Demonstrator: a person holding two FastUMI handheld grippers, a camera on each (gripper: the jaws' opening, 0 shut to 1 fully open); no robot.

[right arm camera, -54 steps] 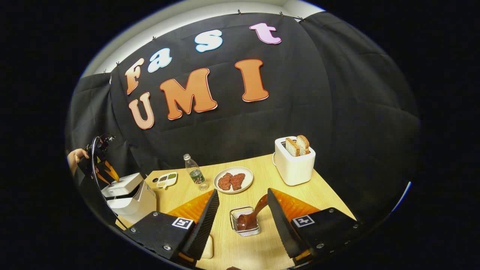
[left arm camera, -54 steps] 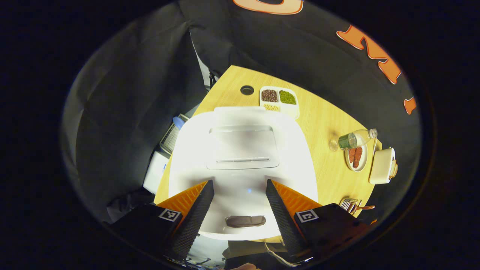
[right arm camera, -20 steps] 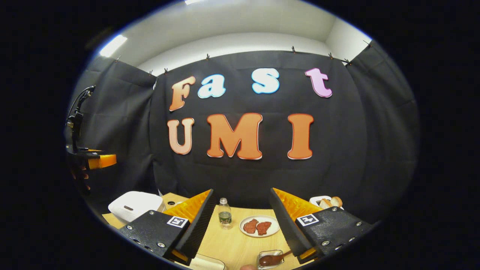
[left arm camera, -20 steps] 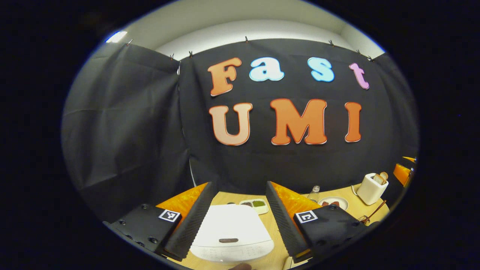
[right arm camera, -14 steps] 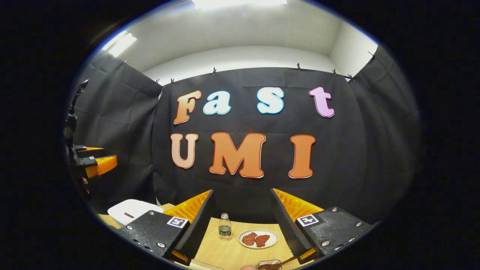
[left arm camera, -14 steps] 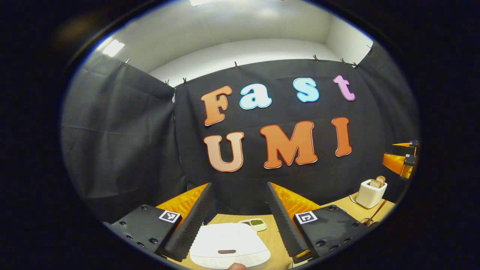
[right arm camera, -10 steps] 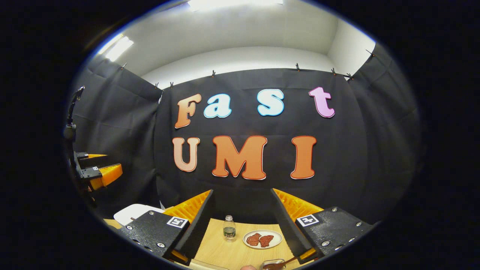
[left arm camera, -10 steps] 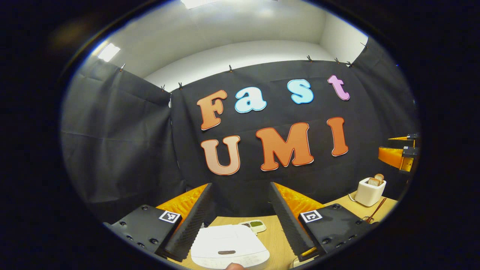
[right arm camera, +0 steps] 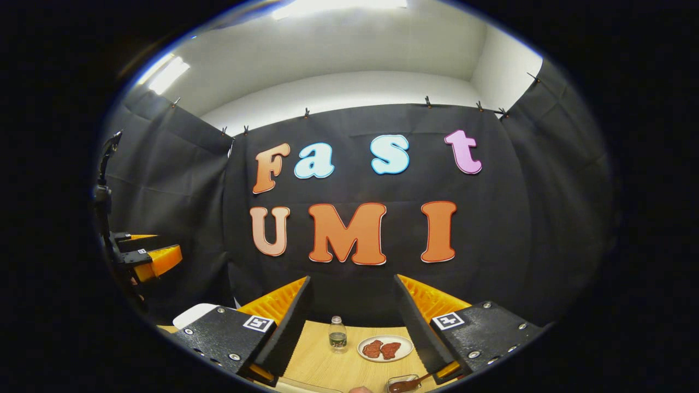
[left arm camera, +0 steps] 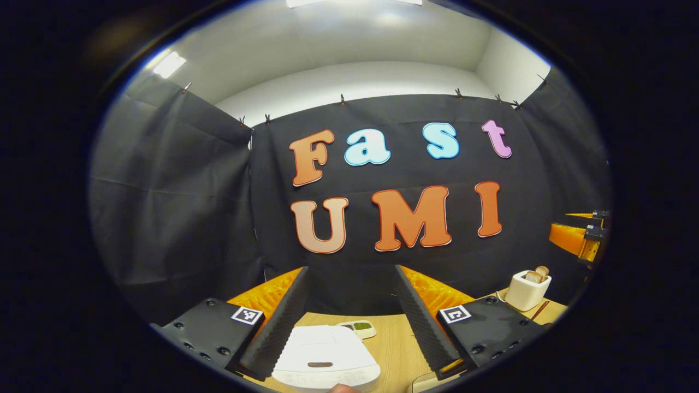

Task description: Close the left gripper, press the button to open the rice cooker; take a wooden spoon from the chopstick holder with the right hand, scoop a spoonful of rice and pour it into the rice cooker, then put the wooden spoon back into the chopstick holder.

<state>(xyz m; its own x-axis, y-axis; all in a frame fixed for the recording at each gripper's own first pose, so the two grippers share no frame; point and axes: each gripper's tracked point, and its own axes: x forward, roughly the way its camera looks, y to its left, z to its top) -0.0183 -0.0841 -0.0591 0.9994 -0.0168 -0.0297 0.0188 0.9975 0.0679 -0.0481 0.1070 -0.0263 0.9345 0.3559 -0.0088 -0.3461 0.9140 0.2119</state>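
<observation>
One rice cooker point(left arm camera: 325, 364), white, lid down, sits bottom centre of the left gripper view, low between my left gripper point(left arm camera: 349, 319) fingers but well below them, no contact. Dark button slot point(left arm camera: 320, 364) faces me on the lid's front. In the right gripper view the cooker's corner point(right arm camera: 192, 315) peeks out at lower left.

Left gripper: fingers wide apart, nothing held, pointing at the booth wall rather than down at the cooker. Right gripper point(right arm camera: 352, 327): fingers also spread, empty, raised above the table point(right arm camera: 333, 365). I see the left one from the side at the left edge of the right gripper view, and the right one at the right edge of the left gripper view.

Wooden spoon point(right arm camera: 407, 385) lies in the chopstick holder point(right arm camera: 401, 385), bottom edge of the right gripper view, just beside the right finger's base. Grain tray point(left arm camera: 357, 328) sits beyond the cooker; which compartment is rice, can't tell at this size.

My read: step one, nothing done. Next move: bring the left fingers together, tilt down, line up on the button slot, press straight. Off-centre push may just skid on the smooth lid.

Further out: bottle point(right arm camera: 337, 334), plate of meat point(right arm camera: 385, 348), toaster point(left arm camera: 527, 289) with bread at the lower right of the left gripper view.
</observation>
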